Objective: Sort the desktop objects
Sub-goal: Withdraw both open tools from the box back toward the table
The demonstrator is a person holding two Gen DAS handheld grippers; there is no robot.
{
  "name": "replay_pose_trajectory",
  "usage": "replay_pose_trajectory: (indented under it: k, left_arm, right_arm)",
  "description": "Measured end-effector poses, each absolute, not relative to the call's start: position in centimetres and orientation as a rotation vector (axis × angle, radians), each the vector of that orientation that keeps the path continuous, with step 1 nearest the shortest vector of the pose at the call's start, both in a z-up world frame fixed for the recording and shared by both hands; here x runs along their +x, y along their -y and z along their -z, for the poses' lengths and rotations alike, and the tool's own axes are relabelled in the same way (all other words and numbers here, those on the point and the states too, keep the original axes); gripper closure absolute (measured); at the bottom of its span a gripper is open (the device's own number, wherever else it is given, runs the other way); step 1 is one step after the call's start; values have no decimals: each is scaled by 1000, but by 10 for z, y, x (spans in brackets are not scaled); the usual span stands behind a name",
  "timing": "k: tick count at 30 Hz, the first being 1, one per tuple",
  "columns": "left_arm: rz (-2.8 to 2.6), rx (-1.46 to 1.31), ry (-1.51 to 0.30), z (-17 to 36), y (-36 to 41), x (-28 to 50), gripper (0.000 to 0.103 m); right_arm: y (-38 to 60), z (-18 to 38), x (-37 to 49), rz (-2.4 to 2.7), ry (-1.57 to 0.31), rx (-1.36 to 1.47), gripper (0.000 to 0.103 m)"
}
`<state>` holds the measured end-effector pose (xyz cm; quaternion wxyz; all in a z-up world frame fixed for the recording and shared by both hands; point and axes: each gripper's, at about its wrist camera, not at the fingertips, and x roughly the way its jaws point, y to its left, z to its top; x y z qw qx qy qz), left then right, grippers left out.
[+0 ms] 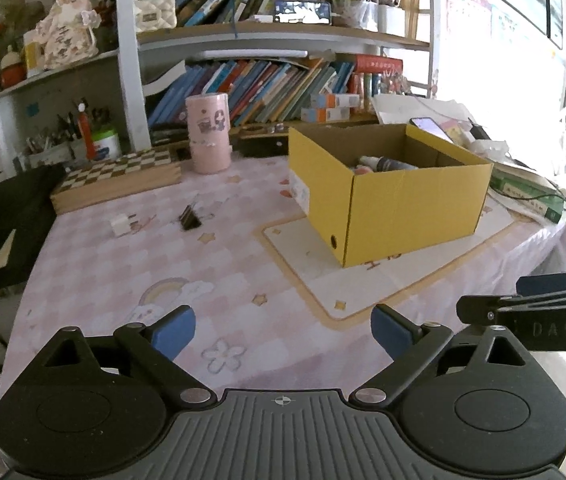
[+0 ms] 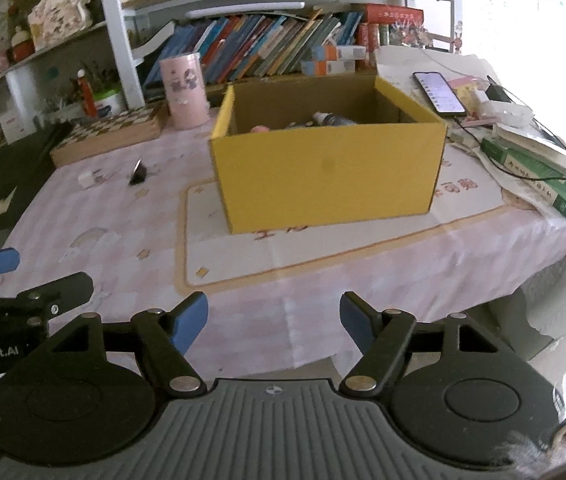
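One binder clip [image 1: 190, 217], one plug [image 1: 121, 225], one box [image 1: 403, 200]

Yellow outside and brown inside on the cardboard box [image 1: 387, 204]. Pale pink and white checks, with stars, a flower and a rainbow, on the tablecloth [image 1: 123, 280]. Brown and cream chequers on the board [image 1: 123, 176]. Pink with a small cartoon print on the cylinder [image 1: 207, 136]. Black on the binder clip [image 1: 189, 218], white on the plug [image 1: 121, 225]. Blue pads [image 1: 175, 332] on black gripper arms.

Pink-checked tablecloth-covered table [image 1: 131, 272] with yellow cardboard box [image 1: 403, 208], chessboard box [image 1: 119, 180], binder clip [image 1: 189, 217], white plug [image 1: 121, 225], pink canister [image 1: 207, 138].
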<state>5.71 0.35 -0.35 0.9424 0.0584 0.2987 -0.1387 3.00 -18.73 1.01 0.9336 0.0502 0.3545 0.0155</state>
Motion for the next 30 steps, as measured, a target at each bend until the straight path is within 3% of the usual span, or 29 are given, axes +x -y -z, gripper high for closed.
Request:
replay_pose_trajectory:
  k: [30]
  left_arm:
    - [169, 87, -626, 7, -80, 14, 6]
  right_arm:
    - [104, -5, 4, -185, -736, 37, 29]
